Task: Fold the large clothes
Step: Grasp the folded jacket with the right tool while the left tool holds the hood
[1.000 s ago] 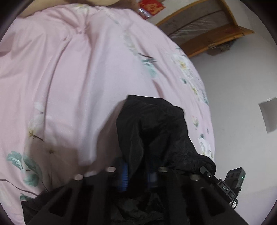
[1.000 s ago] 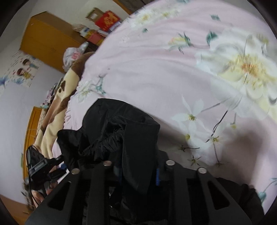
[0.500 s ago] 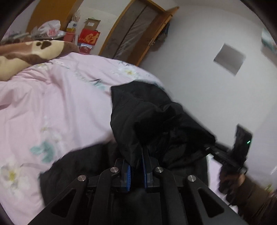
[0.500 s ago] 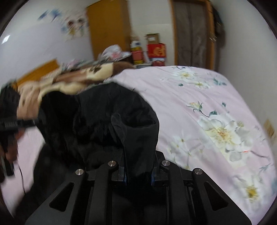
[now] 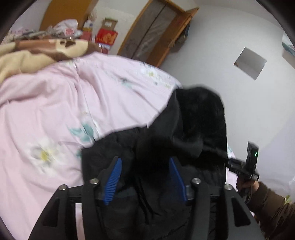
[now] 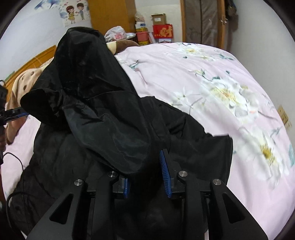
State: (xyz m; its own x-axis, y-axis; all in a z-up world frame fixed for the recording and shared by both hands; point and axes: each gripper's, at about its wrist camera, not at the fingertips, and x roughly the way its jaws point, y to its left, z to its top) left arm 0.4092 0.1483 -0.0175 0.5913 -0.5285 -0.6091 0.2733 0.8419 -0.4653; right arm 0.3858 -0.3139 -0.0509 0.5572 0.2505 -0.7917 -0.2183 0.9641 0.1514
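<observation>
A large black jacket (image 5: 184,133) lies bunched on a pink floral bed cover (image 5: 55,110). In the left wrist view my left gripper (image 5: 145,171) is open, its blue pads (image 5: 113,177) spread wide over the black cloth. In the right wrist view the jacket (image 6: 92,103) is heaped up with a fold draped over the left finger. My right gripper (image 6: 145,171) is open, blue pads (image 6: 165,173) apart with cloth lying between them. The right gripper also shows in the left wrist view (image 5: 245,166), at the jacket's far edge.
A brown and cream blanket (image 5: 36,53) lies at the head of the bed. Boxes and bags (image 6: 156,33) stand beyond it beside a wooden wardrobe (image 6: 108,16) and a door (image 6: 202,22). A white wall (image 5: 239,92) runs along the bed's side.
Both grippers were shut on the jacket and lifting it; both have now opened and let it go. The jacket has dropped onto the bed in a heap.
</observation>
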